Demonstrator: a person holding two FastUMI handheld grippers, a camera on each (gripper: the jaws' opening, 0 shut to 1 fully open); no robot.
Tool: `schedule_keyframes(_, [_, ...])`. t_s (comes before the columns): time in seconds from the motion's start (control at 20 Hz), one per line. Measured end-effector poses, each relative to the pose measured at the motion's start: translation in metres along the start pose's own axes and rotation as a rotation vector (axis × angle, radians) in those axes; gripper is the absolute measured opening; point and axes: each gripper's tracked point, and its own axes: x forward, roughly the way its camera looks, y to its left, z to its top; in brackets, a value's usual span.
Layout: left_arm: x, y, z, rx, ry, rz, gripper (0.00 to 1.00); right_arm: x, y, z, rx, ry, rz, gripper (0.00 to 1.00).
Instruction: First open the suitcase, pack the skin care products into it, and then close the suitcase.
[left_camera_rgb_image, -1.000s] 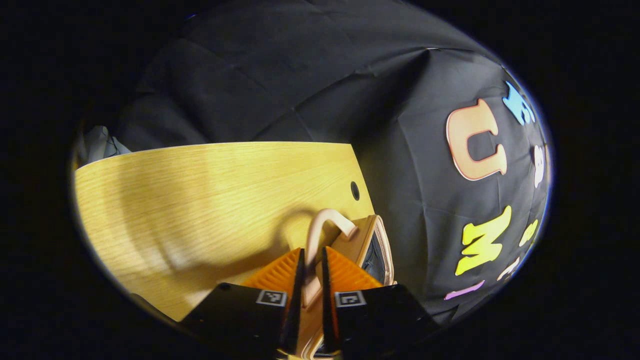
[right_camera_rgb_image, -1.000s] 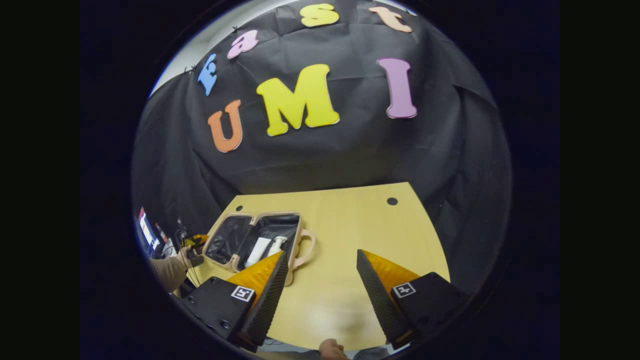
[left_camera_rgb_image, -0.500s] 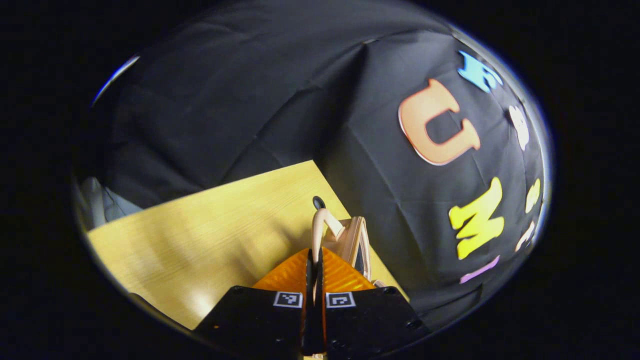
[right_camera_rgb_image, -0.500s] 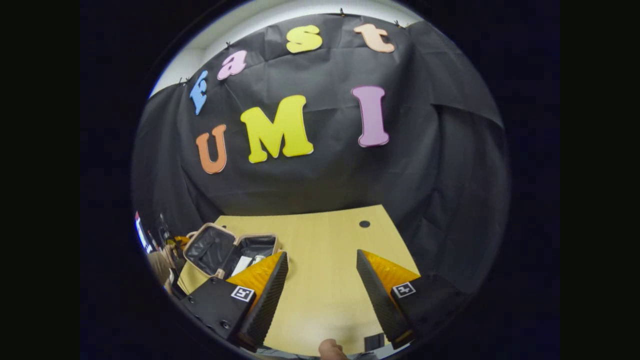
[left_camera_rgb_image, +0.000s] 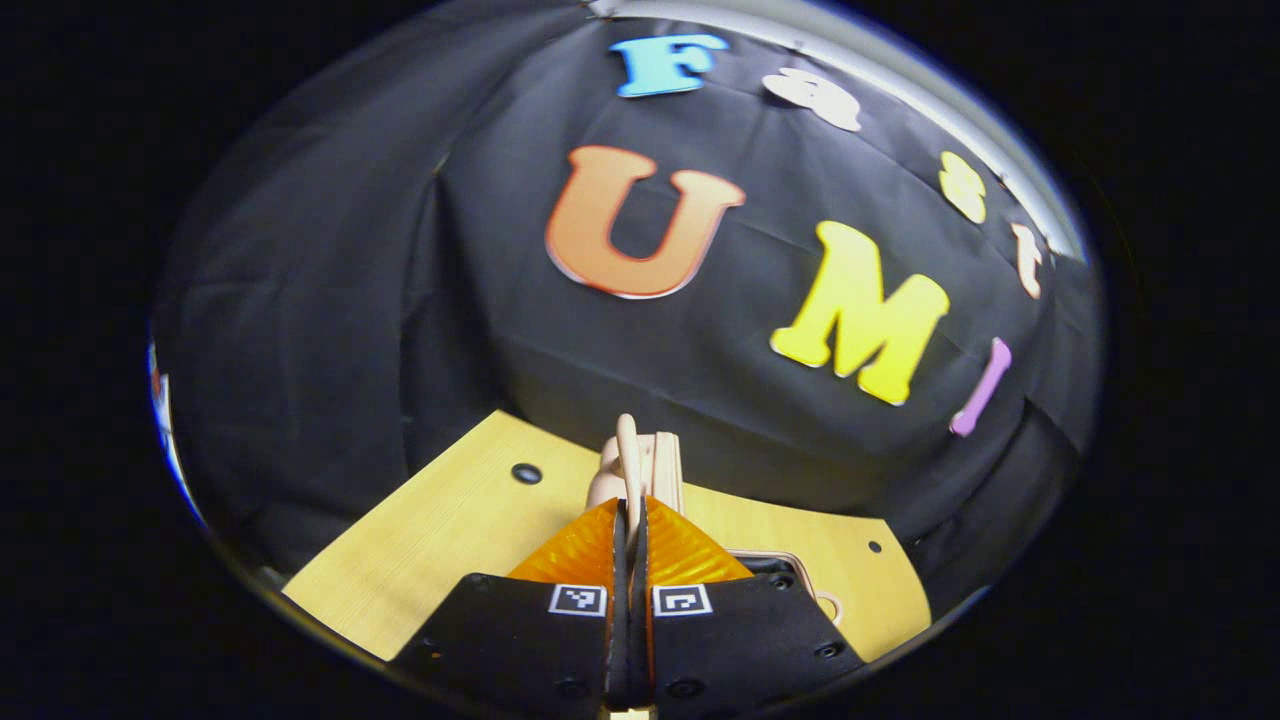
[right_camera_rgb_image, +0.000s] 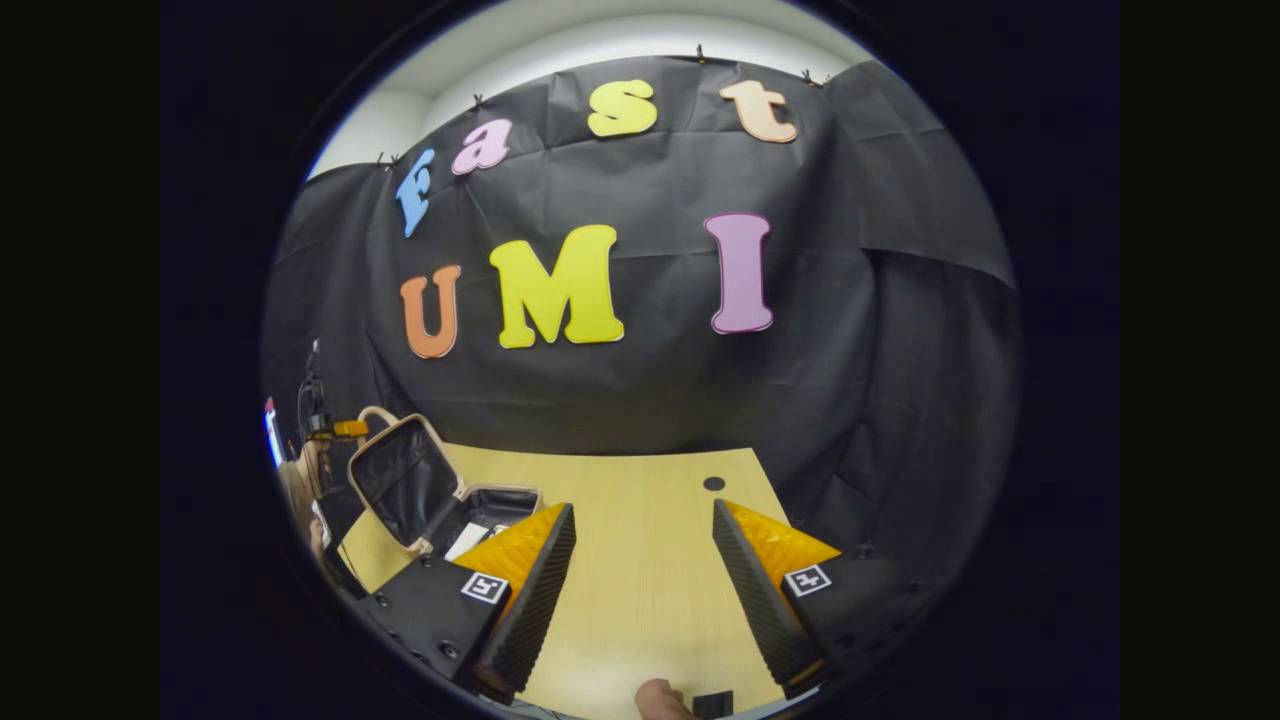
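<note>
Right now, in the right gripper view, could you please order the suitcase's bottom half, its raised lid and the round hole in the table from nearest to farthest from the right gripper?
From the right gripper:
1. Suitcase's bottom half, just behind its left finger.
2. Round hole, ahead, slightly right, on the table.
3. Raised lid, far left.
</note>
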Motion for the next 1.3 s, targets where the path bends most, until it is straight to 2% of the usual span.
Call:
schedule_keyframes(0.15, [-0.007, -0.066, -0.01, 0.061, -0.021, -0.068, 0.03, -0.001, -0.001, -0.002, -0.025, -0.008, 0.03, 0.81])
schedule_keyframes(0.25, [-0.01, -0.106, -0.019, 0.039, -0.03, -0.109, 0.0, -0.004, -0.006, -0.007, -0.027, 0.002, 0.046, 0.77])
schedule_keyframes(0.3, [-0.011, -0.123, -0.024, 0.012, -0.029, -0.125, 0.03, -0.005, -0.01, -0.008, -0.024, 0.004, 0.052, 0.77])
schedule_keyframes(0.45, [-0.013, -0.158, -0.047, -0.026, -0.014, -0.167, 0.03, -0.009, -0.025, -0.009, -0.025, 0.001, 0.056, 0.77])
schedule_keyframes(0.5, [-0.012, -0.17, -0.055, -0.027, -0.003, -0.173, 0.03, -0.009, -0.031, -0.009, -0.024, 0.001, 0.054, 0.81])
schedule_keyframes(0.65, [-0.006, -0.205, -0.081, -0.012, 0.042, -0.216, 0.03, -0.009, -0.044, -0.014, -0.027, 0.007, 0.055, 0.81])
schedule_keyframes(0.7, [-0.004, -0.216, -0.095, -0.006, 0.062, -0.24, 0.03, -0.009, -0.049, -0.017, -0.037, 0.007, 0.056, 0.77])
schedule_keyframes(0.8, [0.003, -0.238, -0.123, -0.001, 0.108, -0.274, 0.03, -0.008, -0.064, -0.025, -0.058, 0.017, 0.04, 0.81])
schedule_keyframes(0.85, [0.006, -0.248, -0.136, 0.011, 0.135, -0.278, 0.03, -0.008, -0.07, -0.031, -0.051, 0.031, 0.037, 0.77])
schedule_keyframes(0.9, [0.011, -0.255, -0.152, 0.045, 0.16, -0.266, 0.03, -0.008, -0.076, -0.038, -0.042, 0.047, 0.033, 0.82])
schedule_keyframes(1.05, [0.023, -0.277, -0.196, 0.173, 0.248, -0.257, 0.03, -0.005, -0.097, -0.053, -0.038, 0.083, 0.019, 0.82])
schedule_keyframes(1.1, [0.028, -0.281, -0.21, 0.203, 0.278, -0.25, 0.03, -0.006, -0.104, -0.056, -0.037, 0.089, 0.014, 0.77])
schedule_keyframes(1.15, [0.035, -0.267, -0.222, 0.233, 0.304, -0.237, 0.03, -0.006, -0.11, -0.058, -0.036, 0.092, 0.009, 0.81])
schedule_keyframes(1.25, [0.039, -0.27, -0.24, 0.276, 0.335, -0.208, 0.03, -0.007, -0.122, -0.062, -0.036, 0.099, 0.0, 0.81])
schedule_keyframes(1.3, [0.042, -0.27, -0.248, 0.29, 0.347, -0.191, 0.04, -0.006, -0.126, -0.064, -0.037, 0.103, -0.001, 0.77])
